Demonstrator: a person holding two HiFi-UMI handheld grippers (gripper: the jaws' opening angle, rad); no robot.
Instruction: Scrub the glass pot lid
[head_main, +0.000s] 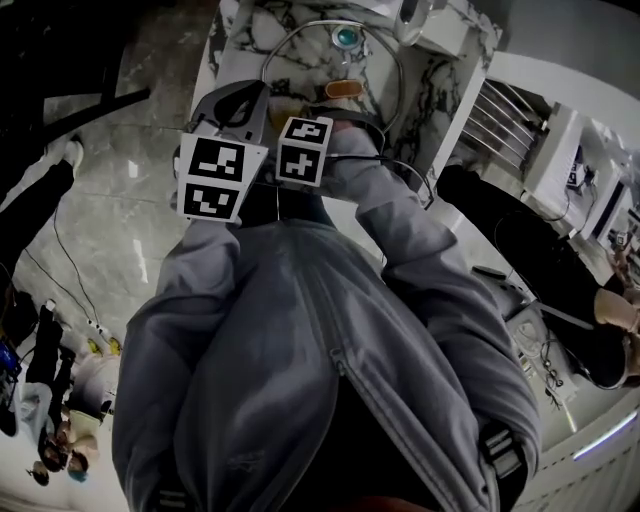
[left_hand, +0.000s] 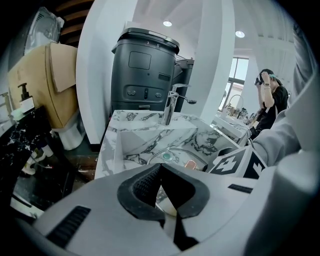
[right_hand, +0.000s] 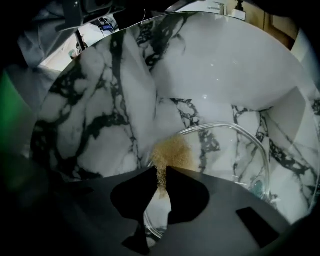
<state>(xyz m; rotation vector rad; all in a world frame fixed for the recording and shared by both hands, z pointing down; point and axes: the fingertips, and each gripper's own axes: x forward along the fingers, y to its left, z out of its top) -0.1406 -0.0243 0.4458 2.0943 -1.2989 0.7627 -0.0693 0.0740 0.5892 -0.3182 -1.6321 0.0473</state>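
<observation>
A glass pot lid (head_main: 310, 60) with a teal knob (head_main: 346, 38) lies in a white marble sink (head_main: 450, 60). My left gripper (left_hand: 160, 167) is shut, its tips over the lid's (left_hand: 175, 152) near edge. I cannot tell whether it pinches the rim. In the head view it (head_main: 258, 103) sits at the lid's left rim. My right gripper (right_hand: 161, 176) is shut on a tan mesh scourer (right_hand: 170, 152). The scourer rests at the rim of the lid (right_hand: 225, 150), against the sink's wall. Seen from the head, the scourer (head_main: 343, 89) lies on the lid's near part.
A chrome tap (left_hand: 170, 107) stands behind the sink, with a tall dark grey machine (left_hand: 145, 70) behind it. A cardboard box (left_hand: 50, 80) is at the left. A person (left_hand: 270, 100) stands at the far right. A wire rack (head_main: 510, 110) is right of the sink.
</observation>
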